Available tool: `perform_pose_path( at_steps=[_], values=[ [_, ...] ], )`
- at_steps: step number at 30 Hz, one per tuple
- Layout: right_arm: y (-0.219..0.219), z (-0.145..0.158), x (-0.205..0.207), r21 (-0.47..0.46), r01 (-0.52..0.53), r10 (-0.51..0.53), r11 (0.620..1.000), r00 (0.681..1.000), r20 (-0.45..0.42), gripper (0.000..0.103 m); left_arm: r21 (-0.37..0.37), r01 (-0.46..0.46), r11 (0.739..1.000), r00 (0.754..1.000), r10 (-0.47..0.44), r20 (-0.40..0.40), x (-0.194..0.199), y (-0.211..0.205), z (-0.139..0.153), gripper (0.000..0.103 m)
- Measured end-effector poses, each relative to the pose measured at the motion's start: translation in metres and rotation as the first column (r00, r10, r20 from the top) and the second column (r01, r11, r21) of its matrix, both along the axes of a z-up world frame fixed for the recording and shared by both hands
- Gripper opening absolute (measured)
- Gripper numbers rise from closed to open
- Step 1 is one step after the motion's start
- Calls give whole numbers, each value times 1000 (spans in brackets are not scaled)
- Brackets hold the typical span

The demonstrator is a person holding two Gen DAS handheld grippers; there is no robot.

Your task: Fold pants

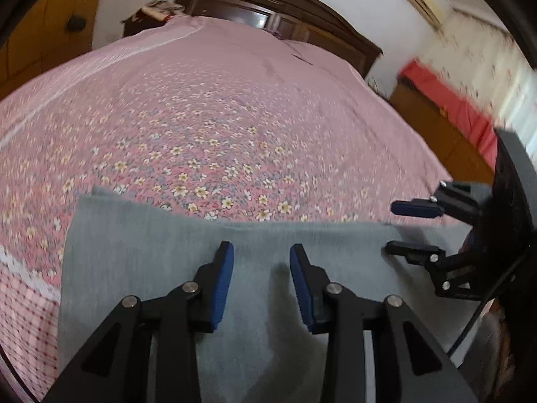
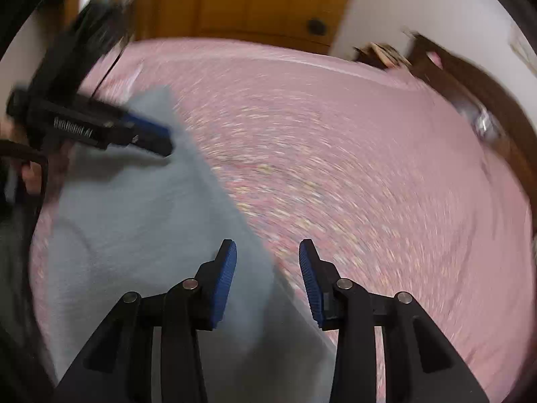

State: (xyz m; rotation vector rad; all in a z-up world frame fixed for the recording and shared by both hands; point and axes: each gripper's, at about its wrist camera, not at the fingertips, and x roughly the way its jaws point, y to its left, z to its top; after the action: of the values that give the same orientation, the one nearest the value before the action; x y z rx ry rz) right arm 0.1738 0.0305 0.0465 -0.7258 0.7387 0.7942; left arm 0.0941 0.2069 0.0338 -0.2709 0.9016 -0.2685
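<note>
The grey pants (image 1: 188,268) lie flat on the bed (image 1: 208,127), right under the left claw (image 1: 261,252). Its blue pads stand partly apart with nothing between them. The right claw (image 2: 267,248) is partly apart too and holds nothing; the pants' edge runs under its left pad, with the pink sheet under the other. The right wrist view is very blurry. The near end of the pants is cut off below both claws.
</note>
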Motion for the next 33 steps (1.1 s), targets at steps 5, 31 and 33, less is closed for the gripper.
perform_pose_path(
  at_steps=[5, 31, 33],
  values=[
    [16, -14, 3, -52, -54, 51, 997, 997, -56, 14, 33, -2, 999, 1000, 2, -3, 5, -4, -4, 36],
    [-199, 12, -10, 161, 578, -574, 800, 815, -77, 40, 208, -73, 975, 997, 73, 8, 36, -44, -30, 40],
    [-252, 9, -22, 166, 688, -690, 707, 722, -56, 40, 200, -84, 976, 996, 83, 13, 37, -44, -31, 40]
  ],
)
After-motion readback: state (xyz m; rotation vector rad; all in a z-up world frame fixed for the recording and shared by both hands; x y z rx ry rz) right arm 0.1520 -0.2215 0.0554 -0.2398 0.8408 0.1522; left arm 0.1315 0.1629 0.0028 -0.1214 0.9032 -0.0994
